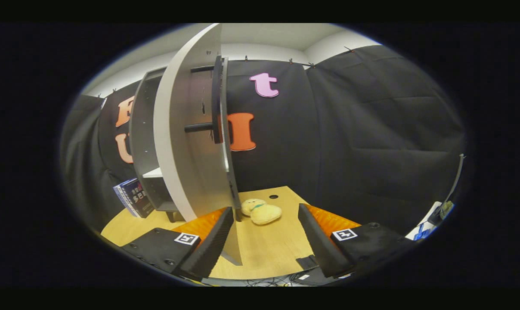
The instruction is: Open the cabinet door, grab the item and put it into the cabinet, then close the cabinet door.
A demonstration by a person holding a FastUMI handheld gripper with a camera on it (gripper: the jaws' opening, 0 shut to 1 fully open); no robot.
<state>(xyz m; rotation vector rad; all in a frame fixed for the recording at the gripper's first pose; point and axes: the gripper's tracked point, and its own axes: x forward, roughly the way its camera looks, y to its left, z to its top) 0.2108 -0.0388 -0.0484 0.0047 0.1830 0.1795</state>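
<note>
Beyond spread gripper (266, 234), plush toy (262, 212) on table (264, 252), cabinet (150, 142) door (191, 142) open

Claw (266, 234) spread wide — plush toy (262, 212) just ahead, cabinet door (187, 142) swung open.

The grey cabinet (146, 142) stands on the wooden table with its door (187, 142) swung wide open, edge-on just beyond the left finger; a black bar handle (217, 99) sits on the door's face. A white shelf shows inside. A yellow plush toy (262, 212) lies on the table just beside the door's lower edge, ahead between the fingers.
</note>
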